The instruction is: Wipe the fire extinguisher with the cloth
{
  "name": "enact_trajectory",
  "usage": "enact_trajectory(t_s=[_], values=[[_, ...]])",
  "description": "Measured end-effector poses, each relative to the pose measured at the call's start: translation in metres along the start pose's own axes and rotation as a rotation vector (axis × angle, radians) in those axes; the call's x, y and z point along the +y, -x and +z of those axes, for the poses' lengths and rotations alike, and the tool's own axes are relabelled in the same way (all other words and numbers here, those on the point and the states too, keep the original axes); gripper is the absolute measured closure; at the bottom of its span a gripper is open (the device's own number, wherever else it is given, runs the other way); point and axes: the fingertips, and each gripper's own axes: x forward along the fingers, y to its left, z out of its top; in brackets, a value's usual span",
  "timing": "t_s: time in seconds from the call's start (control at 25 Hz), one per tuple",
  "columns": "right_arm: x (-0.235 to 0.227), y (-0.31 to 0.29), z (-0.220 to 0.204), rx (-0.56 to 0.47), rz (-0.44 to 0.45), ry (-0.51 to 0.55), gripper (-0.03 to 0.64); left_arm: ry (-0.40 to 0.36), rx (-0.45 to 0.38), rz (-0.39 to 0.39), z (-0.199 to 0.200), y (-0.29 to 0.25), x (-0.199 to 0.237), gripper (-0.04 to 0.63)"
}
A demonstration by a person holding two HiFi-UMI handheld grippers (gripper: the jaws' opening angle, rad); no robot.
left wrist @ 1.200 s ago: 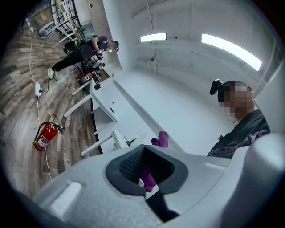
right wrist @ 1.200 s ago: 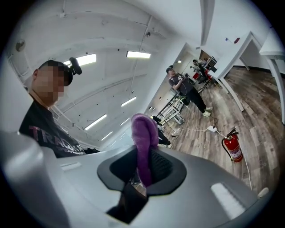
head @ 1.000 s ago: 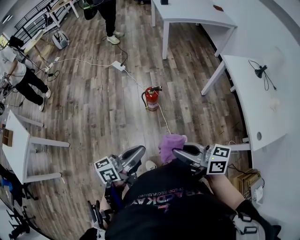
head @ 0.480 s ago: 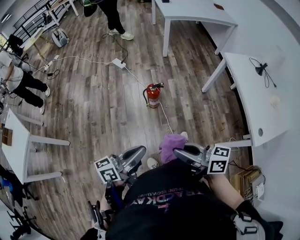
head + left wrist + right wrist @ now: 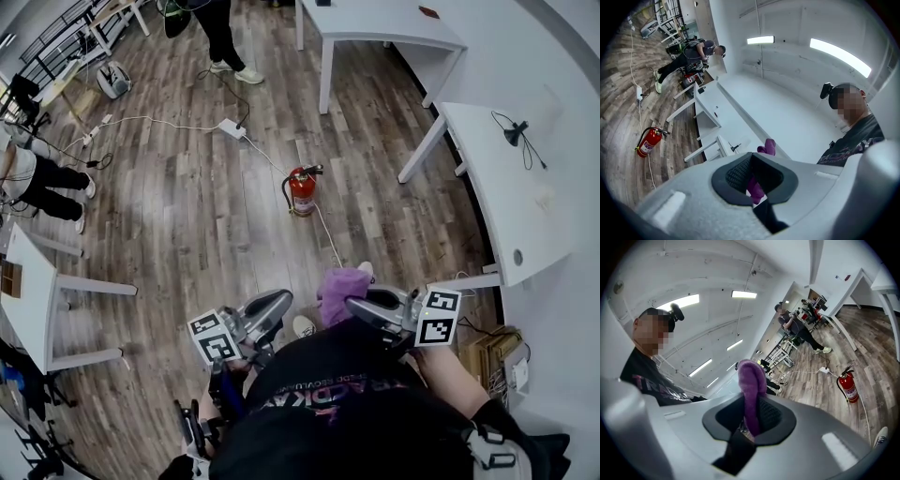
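Wood-plank floor [image 5: 187,225] runs between white tables. The red fire extinguisher [image 5: 301,191] stands upright near the floor's middle, with a white cable [image 5: 327,239] running just beside its base, well apart from both grippers. The right gripper [image 5: 364,307] pinches the purple cloth [image 5: 342,284], a bunch of which stands proud of the jaws. The left gripper [image 5: 270,309] has its jaws pressed together on nothing. To wipe well, I judge the person should close in, lay the loose bunch flat against the cylinder, and steady the top with the left gripper so it cannot tip. The gauge and label are too small to read, and the person's torso hides the floor beneath the grippers.
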Motion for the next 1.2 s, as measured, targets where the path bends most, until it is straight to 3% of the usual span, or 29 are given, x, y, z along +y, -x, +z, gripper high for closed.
enact_trajectory(t_s=[1.2], values=[[0.003, -0.008, -0.012, 0.027, -0.01, -0.024, 0.557, 0.039, 0.026, -0.003, -0.006, 0.004, 0.004, 0.6]])
